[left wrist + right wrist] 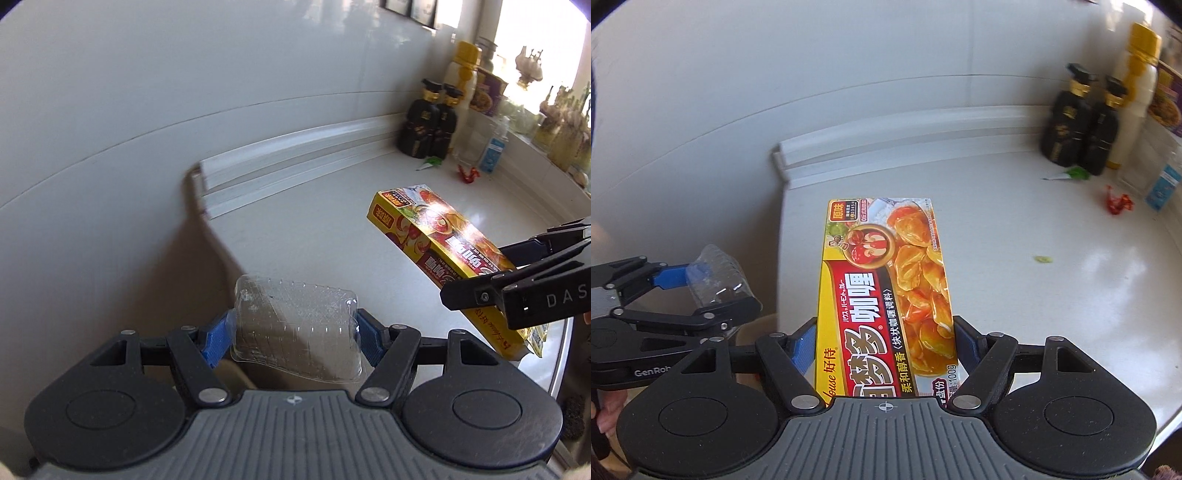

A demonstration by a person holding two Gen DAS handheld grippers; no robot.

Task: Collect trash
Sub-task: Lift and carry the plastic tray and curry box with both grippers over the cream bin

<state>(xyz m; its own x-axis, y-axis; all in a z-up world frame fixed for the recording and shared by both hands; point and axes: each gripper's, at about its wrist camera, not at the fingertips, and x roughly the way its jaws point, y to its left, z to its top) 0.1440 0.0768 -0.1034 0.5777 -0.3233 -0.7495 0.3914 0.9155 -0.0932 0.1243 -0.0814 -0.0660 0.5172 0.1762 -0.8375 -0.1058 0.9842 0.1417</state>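
Note:
My left gripper (293,338) is shut on a clear plastic container (295,325), held in the air off the left end of the white counter (314,229). It also shows in the right wrist view (718,275). My right gripper (884,349) is shut on a yellow curry box (886,280), held above the counter's left part. In the left wrist view the box (439,240) sits at the right in the right gripper's black fingers (491,291). A red wrapper (1117,203), a green wrapper (1071,173) and a small green scrap (1043,259) lie on the counter.
Two black bottles (1082,136) and a white bottle with a yellow cap (1137,88) stand at the back right against the wall. A small clear bottle with a blue label (493,151) stands by them. Jars line the bright window sill (554,125).

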